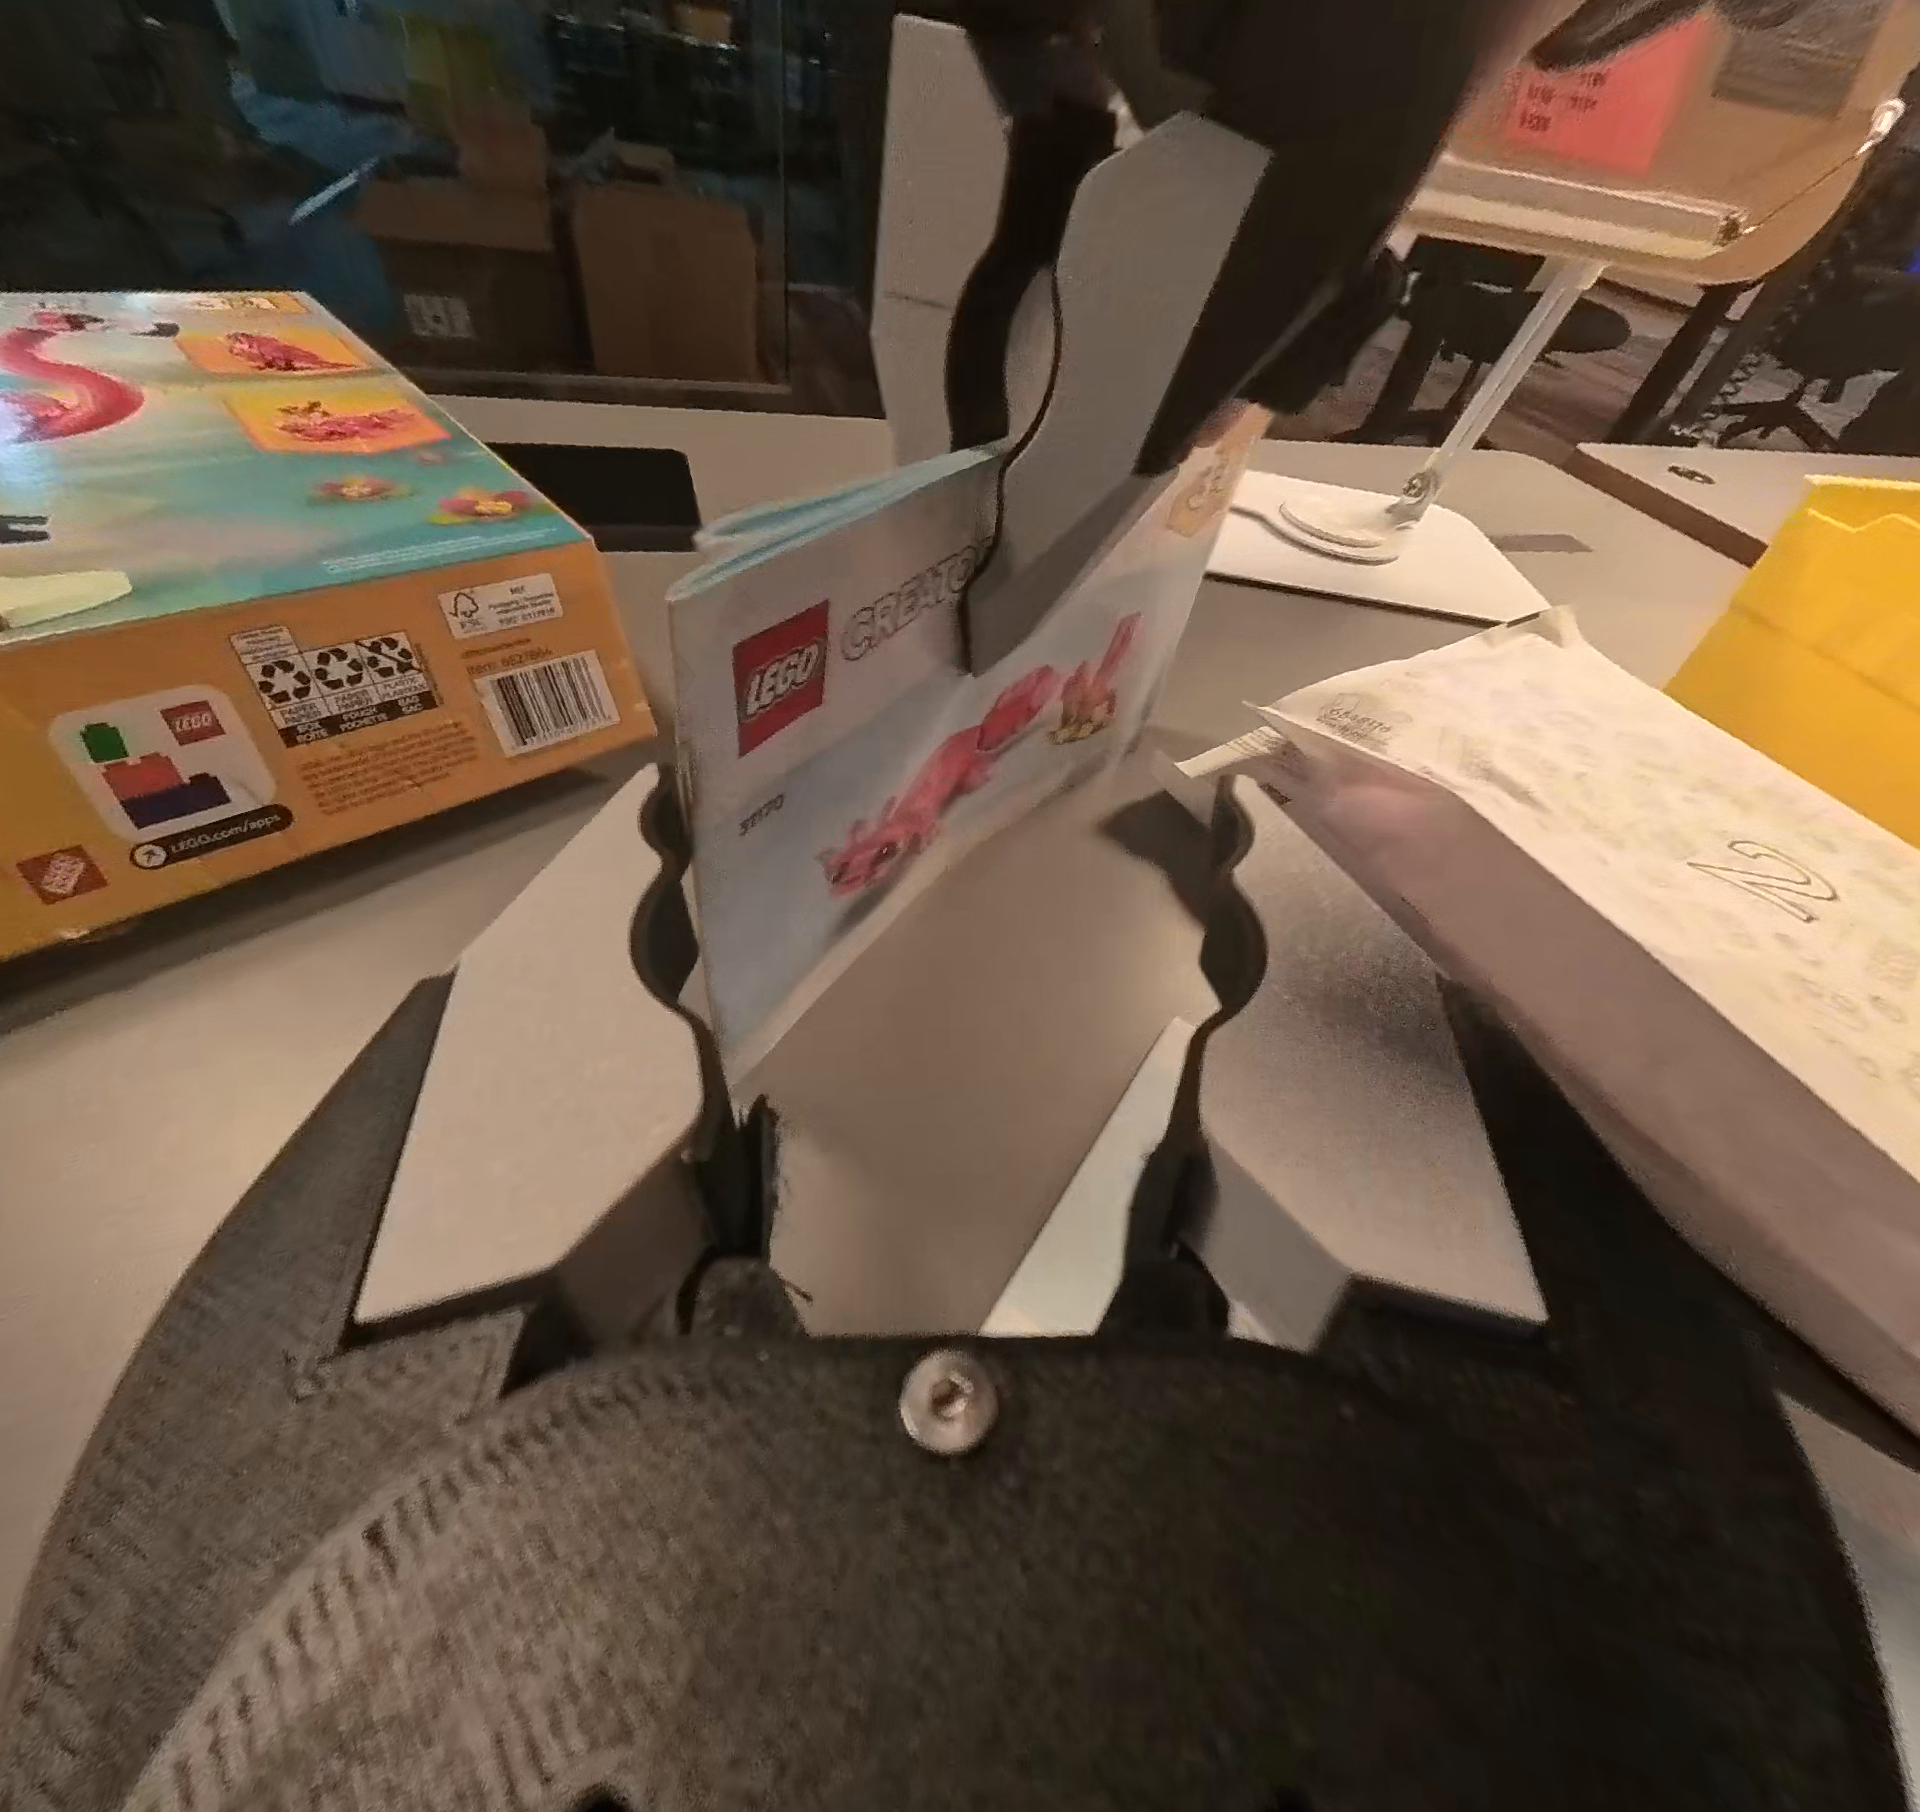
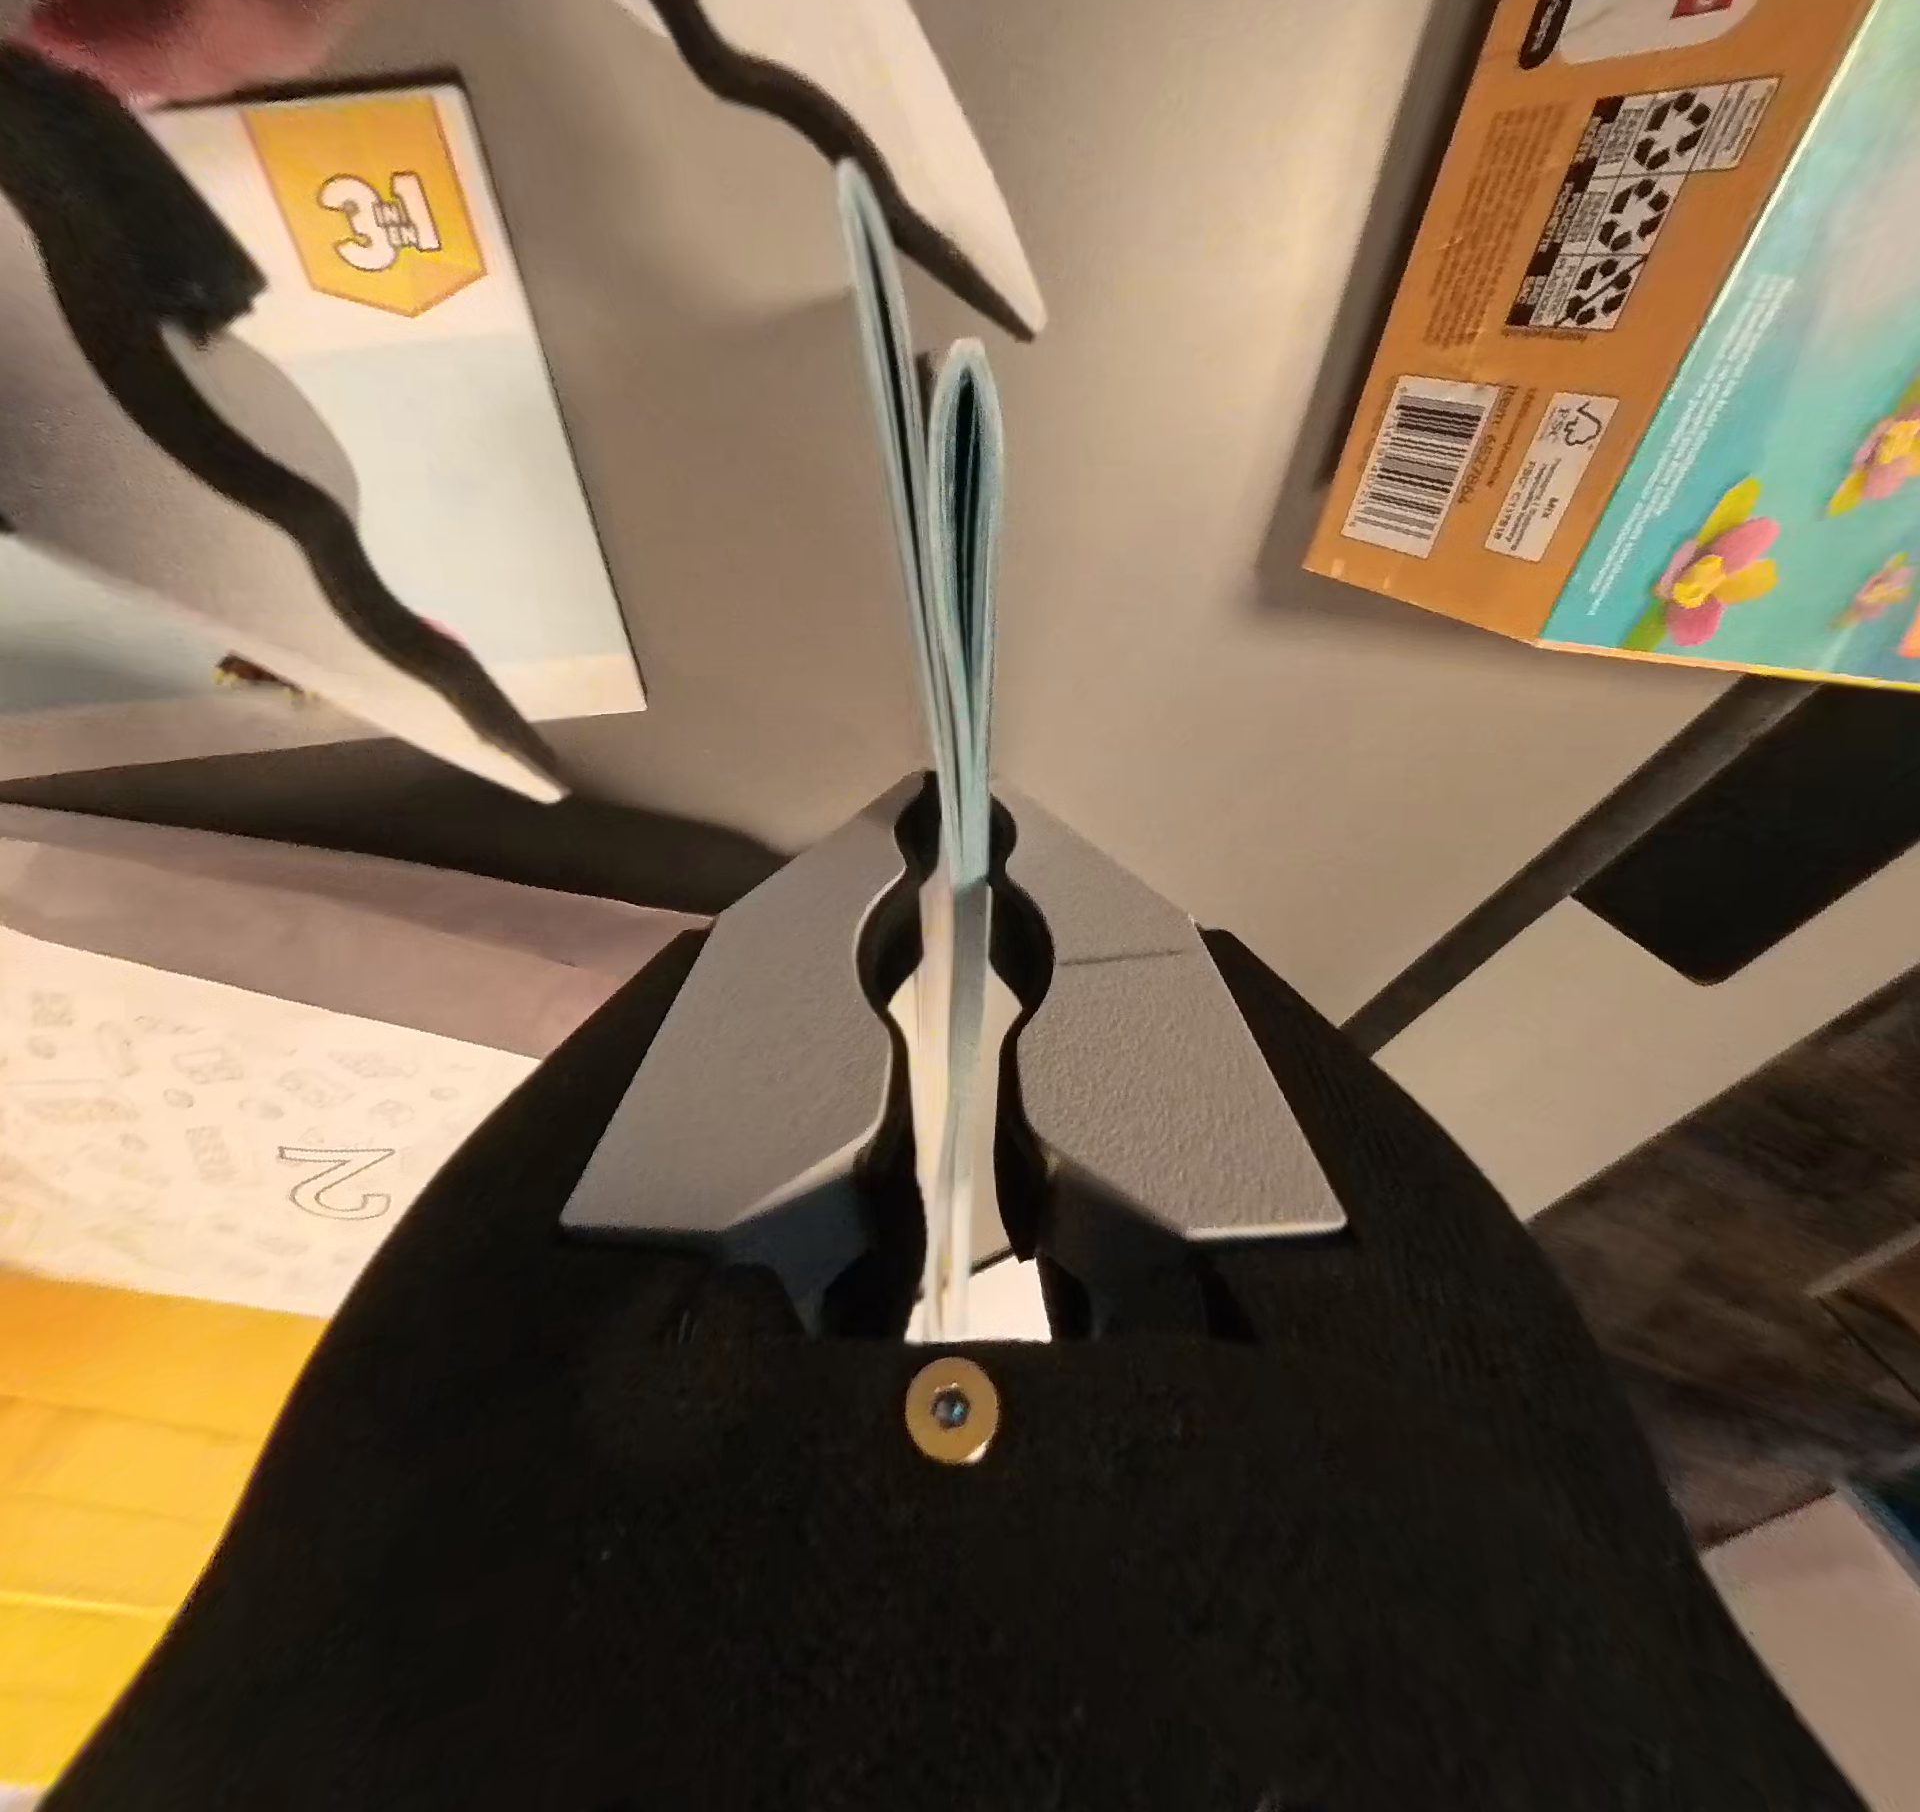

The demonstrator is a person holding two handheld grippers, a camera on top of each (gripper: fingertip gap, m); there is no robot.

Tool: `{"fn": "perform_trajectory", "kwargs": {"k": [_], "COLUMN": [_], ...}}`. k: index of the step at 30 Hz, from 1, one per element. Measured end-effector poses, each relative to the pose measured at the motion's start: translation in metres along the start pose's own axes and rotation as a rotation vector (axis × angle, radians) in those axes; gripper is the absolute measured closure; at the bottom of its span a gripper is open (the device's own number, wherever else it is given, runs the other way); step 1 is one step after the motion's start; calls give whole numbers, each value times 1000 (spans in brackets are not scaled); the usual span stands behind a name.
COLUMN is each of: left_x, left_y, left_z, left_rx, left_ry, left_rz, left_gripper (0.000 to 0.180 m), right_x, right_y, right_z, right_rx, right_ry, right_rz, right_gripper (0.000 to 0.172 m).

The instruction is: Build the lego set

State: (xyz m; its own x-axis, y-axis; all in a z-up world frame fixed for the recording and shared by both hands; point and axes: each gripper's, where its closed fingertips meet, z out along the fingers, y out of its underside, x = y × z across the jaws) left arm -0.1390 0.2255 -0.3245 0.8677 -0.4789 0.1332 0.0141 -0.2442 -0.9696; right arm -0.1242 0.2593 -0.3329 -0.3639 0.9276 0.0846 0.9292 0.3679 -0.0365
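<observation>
One instruction booklet [image 2: 961, 557] stands on edge above the desk [image 1: 208, 1087], clenched between the right gripper's [image 2: 956, 827] fingers; left gripper [image 1: 951, 827] fingers spread wide, booklet touching the left one; toy box [image 1: 260, 640] left, paper bag [image 1: 1621, 858] right.

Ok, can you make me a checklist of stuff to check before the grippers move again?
1. Right gripper shut on the booklet: ok, its fingers pinch the top edge.
2. Left gripper let go: ok, jaws wide; the booklet stands between them, nearer its left finger. Whether it touches: cannot tell.
3. Booklet closed flat: not ok, pages bulge apart.
4. Paper bag out of the way: not ok, it sits beside the left gripper's right finger.
5. Box out of the way: ok, off to the left.
6. Table free under the booklet: cannot tell.
</observation>
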Motion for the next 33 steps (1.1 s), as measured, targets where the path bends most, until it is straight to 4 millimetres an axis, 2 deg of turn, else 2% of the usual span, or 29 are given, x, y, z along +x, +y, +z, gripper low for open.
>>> {"fn": "perform_trajectory", "kwargs": {"k": [9, 15, 21, 23, 24, 26, 28, 31, 33], "left_x": [4, 0, 8, 11, 10, 1, -22, -62, -82], "left_y": [3, 9, 2, 3, 3, -2, -12, -20, -22], "left_z": [12, 23, 33, 36, 36, 31, 19, 2, -5], "left_rx": [-13, -56, -41, -40, -39, -3, 65, 141, 183], "left_ry": [-35, -84, -113, -117, -127, -160, -228, -334, -392], "left_rz": [6, 52, 90, 124, 134, 129, 85, 5, -5], "left_gripper": [76, 62, 47, 45, 45, 45, 51, 56, 60], "right_x": [-2, -4, -3, -4, -6, -5, 7, 59, 89], "right_y": [-4, -5, -3, -1, 0, 7, 23, 56, 76], "right_z": [3, 8, 8, 6, 6, 4, -2, -20, -26], "right_rx": [-20, -21, -23, -20, -13, -19, -60, -96, -118], "right_ry": [-21, -48, -66, -85, -102, -106, -85, 41, 79], "right_rz": [-1, 29, 64, 78, 77, 66, 88, 248, 341], "right_gripper": [165, 156, 150, 154, 167, 169, 169, 170, 170]}}
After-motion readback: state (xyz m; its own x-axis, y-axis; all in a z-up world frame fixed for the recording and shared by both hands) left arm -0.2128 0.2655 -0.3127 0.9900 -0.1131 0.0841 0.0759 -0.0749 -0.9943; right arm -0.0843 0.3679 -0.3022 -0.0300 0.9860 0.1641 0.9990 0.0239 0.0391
